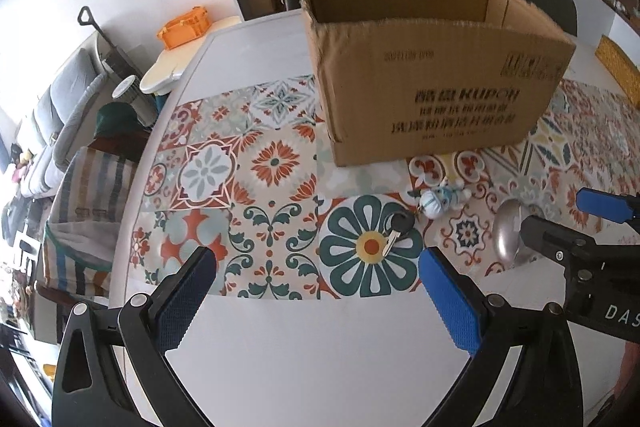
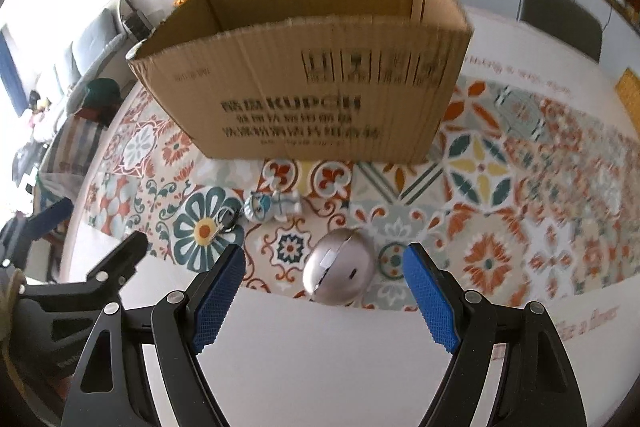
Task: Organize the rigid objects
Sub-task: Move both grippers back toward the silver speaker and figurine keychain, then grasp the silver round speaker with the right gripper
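An open cardboard box (image 1: 436, 83) (image 2: 308, 95) stands on the patterned mat. In front of it lie a black-headed key (image 1: 396, 231) (image 2: 226, 221) with a small blue-white figurine (image 1: 442, 198) (image 2: 272, 207), and a silver computer mouse (image 2: 340, 273) (image 1: 506, 235). My left gripper (image 1: 316, 263) is open and empty, just short of the key. My right gripper (image 2: 324, 263) is open, with the mouse between and just ahead of its fingertips; it also shows in the left wrist view (image 1: 568, 219), beside the mouse.
The white table (image 1: 320, 347) carries a patterned tile mat (image 1: 248, 179). Chairs (image 2: 560, 19) stand at the far side. A yellow woven item (image 1: 620, 67) lies at the right. A striped bag (image 1: 88, 195) and sofa are off the table's left edge.
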Tool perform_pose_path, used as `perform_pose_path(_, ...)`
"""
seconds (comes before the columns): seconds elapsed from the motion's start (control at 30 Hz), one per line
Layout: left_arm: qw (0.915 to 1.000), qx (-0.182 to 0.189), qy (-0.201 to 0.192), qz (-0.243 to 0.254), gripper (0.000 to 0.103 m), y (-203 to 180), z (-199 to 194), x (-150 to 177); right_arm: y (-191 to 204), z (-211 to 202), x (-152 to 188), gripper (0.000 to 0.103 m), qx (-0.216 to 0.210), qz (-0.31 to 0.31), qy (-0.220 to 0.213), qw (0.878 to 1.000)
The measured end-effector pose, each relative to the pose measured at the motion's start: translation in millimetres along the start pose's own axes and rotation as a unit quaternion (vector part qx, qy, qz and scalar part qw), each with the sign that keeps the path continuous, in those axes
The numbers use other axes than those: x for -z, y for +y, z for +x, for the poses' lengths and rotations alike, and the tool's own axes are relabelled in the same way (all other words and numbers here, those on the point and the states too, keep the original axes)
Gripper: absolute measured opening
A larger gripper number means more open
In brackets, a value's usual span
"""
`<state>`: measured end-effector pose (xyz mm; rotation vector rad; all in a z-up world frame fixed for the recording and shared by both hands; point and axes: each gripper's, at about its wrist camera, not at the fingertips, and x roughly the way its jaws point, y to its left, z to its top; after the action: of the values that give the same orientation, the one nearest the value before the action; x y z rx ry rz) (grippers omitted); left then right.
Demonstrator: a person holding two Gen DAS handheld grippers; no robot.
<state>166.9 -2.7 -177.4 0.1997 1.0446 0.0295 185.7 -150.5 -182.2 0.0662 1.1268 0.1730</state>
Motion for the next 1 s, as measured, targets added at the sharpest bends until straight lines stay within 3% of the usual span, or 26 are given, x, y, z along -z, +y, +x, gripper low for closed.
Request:
perform_pose_path(0.67, 0.9993, 0.025, 0.01, 0.026, 0.103, -11.1, 43.7, 11.9, -5.6, 64.4, 11.6, 0.08, 0.012, 0.033, 0.066, 0.997)
perform_pose_path(1.0, 0.9991, 0.032, 0.007, 0.028, 0.103, -11.9, 54.4, 13.5, 0.9, 87.8, 2.0, 0.073, 0.034, 0.028, 0.075, 0.996)
